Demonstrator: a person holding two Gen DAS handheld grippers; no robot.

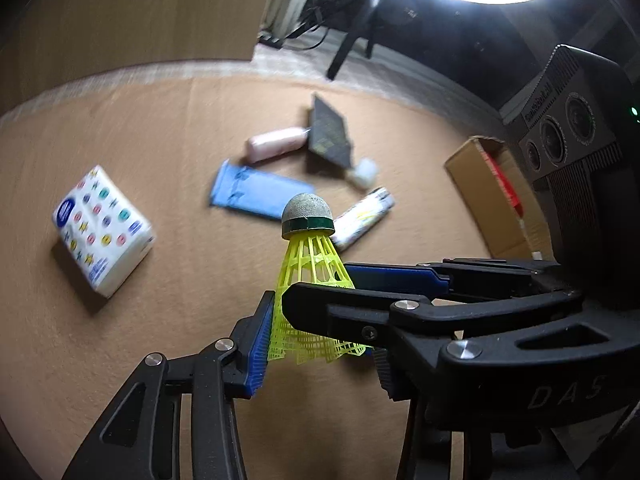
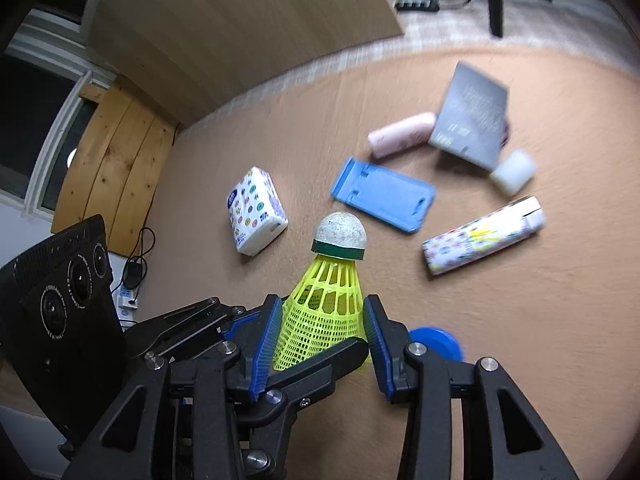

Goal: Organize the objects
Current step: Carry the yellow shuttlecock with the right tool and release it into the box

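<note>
A yellow shuttlecock (image 1: pixel 316 276) with a cork cap is held above the tan table, cap pointing away. Both grippers meet on its skirt. My left gripper (image 1: pixel 320 340) has its blue pads against the skirt. My right gripper (image 2: pixel 320 336) also has its pads on either side of the shuttlecock (image 2: pixel 328 304), crossing the left one. On the table lie a tissue pack (image 1: pixel 102 232), a blue holder (image 1: pixel 256 194), a pink bottle (image 1: pixel 276 144), a dark box (image 1: pixel 330 132), a white cap (image 1: pixel 362 172) and a patterned tube (image 1: pixel 362 220).
An open cardboard box (image 1: pixel 492 196) with red items inside stands at the right of the table. A blue round lid (image 2: pixel 434 342) lies by my right gripper. A wooden panel (image 2: pixel 240 32) stands behind the table. The table's far edge (image 1: pixel 224 70) is close behind the objects.
</note>
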